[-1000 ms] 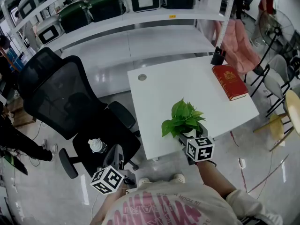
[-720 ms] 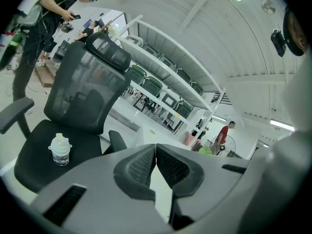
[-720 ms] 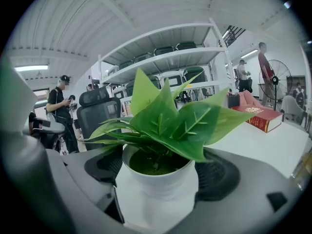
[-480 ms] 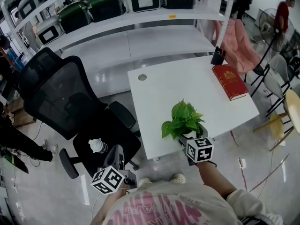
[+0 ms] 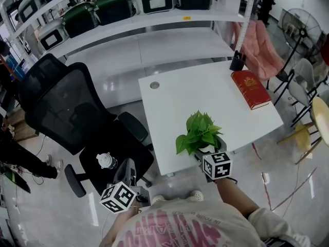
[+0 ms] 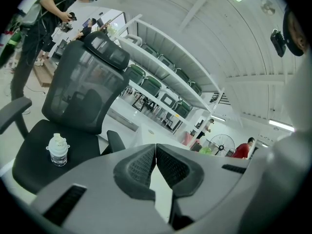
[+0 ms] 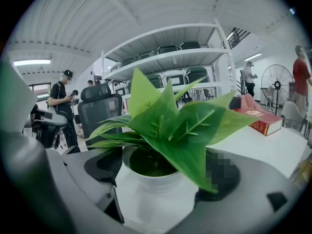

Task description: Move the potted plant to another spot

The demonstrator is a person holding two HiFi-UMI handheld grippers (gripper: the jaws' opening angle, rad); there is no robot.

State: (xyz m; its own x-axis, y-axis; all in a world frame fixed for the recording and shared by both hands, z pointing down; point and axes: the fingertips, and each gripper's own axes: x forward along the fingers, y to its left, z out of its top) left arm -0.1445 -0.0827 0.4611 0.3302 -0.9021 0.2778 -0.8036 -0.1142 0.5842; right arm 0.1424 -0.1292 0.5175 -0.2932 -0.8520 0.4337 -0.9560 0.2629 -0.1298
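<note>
While the potted plant (image 5: 199, 131) stands near the bottom edge of the white surface (image 5: 175, 91), the right claw (image 7: 161, 179) seems to pinch its white pot from both sides, so the grab looks done. Carrying it to a new spot is not done yet. The left claw (image 6: 156, 162) is pressed together, with nothing in it, at the lower left by the black chair (image 5: 67, 107).

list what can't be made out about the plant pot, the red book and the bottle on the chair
potted plant base: whether it rests on the table or is lifted; the fingers cover it in the right gripper view, the leaves and marker cube in the head view
red book title: too small to read in both views
bottle label: too small in the head and left gripper views
</note>
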